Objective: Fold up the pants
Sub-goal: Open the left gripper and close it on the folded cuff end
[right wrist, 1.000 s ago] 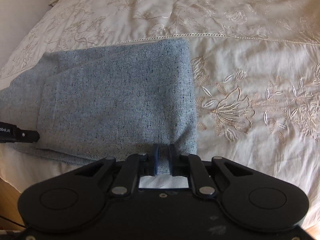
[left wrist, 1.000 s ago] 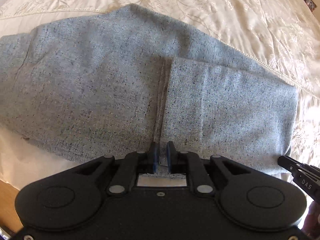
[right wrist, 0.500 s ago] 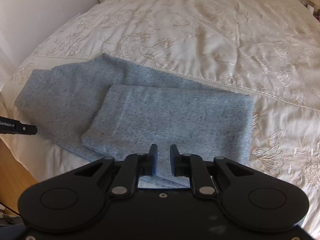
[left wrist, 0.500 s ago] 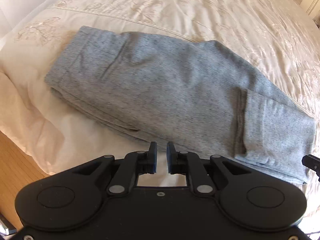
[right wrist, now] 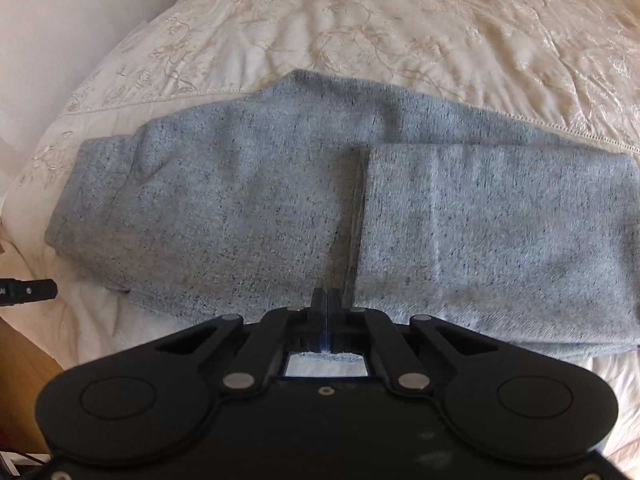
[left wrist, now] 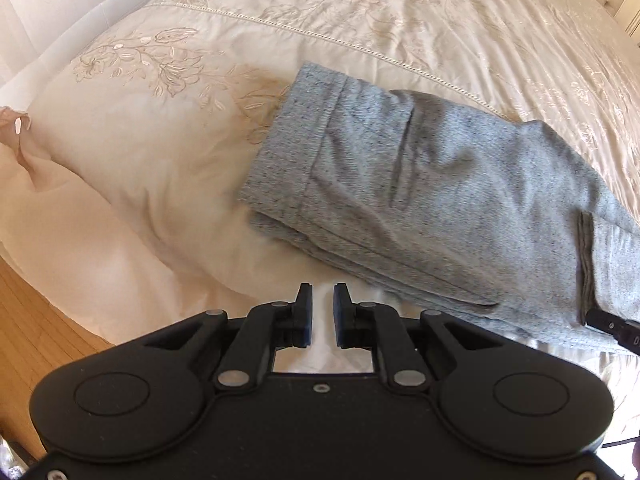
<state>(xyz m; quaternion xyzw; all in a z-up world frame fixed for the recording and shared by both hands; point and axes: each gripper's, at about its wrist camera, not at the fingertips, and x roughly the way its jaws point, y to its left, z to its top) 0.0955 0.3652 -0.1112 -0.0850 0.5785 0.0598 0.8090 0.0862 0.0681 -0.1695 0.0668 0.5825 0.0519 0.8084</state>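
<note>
The grey flecked pants [left wrist: 420,200] lie on the bed, with the leg ends folded back over the middle. Their waistband end shows in the left wrist view. My left gripper [left wrist: 322,300] hovers over bare bedcover just in front of the waistband corner. It is open by a narrow gap and holds nothing. In the right wrist view the pants [right wrist: 240,208] fill the middle. My right gripper [right wrist: 326,300] is shut above their near edge, beside the folded-back leg hem [right wrist: 362,216], and I see no cloth between its fingers.
The cream embroidered bedcover [left wrist: 140,140] spreads around the pants. A wooden floor [left wrist: 36,320] lies past the bed's near edge at the left. The right gripper's tip [left wrist: 612,326] shows at the right of the left wrist view. The left gripper's tip [right wrist: 28,290] shows at the left of the right wrist view.
Both grippers slid left along the pants. The left one came off the leg hem to beyond the waistband. The right one left the folded end, reached the hem and closed.
</note>
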